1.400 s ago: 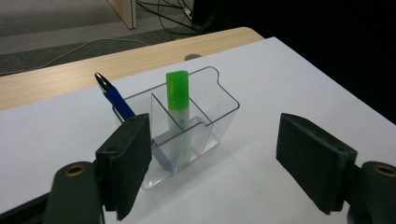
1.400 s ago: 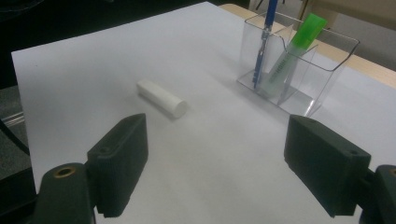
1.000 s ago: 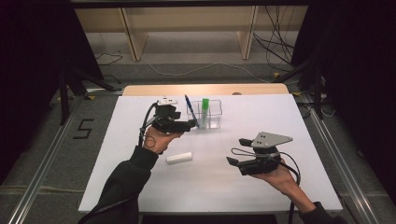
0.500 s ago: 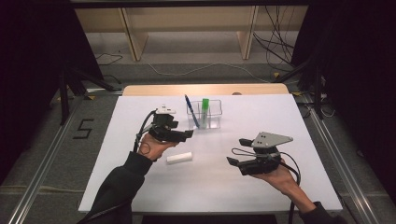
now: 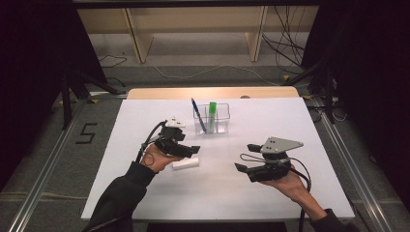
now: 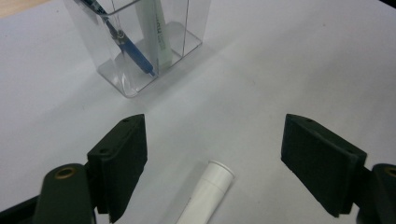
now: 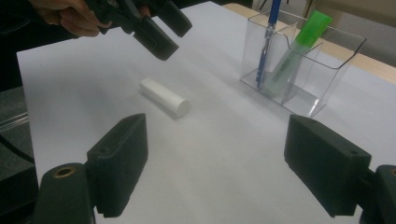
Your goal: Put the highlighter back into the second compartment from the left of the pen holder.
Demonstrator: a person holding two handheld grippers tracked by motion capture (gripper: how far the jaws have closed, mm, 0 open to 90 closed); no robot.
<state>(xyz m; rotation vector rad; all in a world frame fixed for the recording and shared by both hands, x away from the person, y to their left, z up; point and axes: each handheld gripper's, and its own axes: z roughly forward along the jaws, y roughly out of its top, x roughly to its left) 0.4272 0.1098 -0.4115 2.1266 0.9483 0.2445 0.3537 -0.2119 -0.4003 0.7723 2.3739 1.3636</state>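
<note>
A short white cylinder (image 5: pixel 185 164) lies on the white table (image 5: pixel 290 121). My left gripper (image 5: pixel 191 149) hovers just over its near end, open and holding nothing. In the left gripper view the cylinder (image 6: pixel 205 196) lies below and between the wide-apart jaws of that gripper (image 6: pixel 215 135). My right gripper (image 5: pixel 245 157) is held to the right of the cylinder, open and holding nothing. From the right gripper view the cylinder (image 7: pixel 165 97) lies ahead on the left, past the right gripper (image 7: pixel 217 140), with the left gripper (image 7: pixel 163 28) above it.
A clear two-compartment holder (image 5: pixel 223 121) stands at the back middle of the table. A blue pen (image 5: pixel 198 115) leans in its left compartment and a green-capped highlighter (image 5: pixel 212 111) in the other. A wooden strip (image 5: pixel 159 93) runs along the far edge.
My left gripper has drawn back from beside the clear holder, toward the person and lower, and now sits over the white cylinder. The right gripper has stayed put.
</note>
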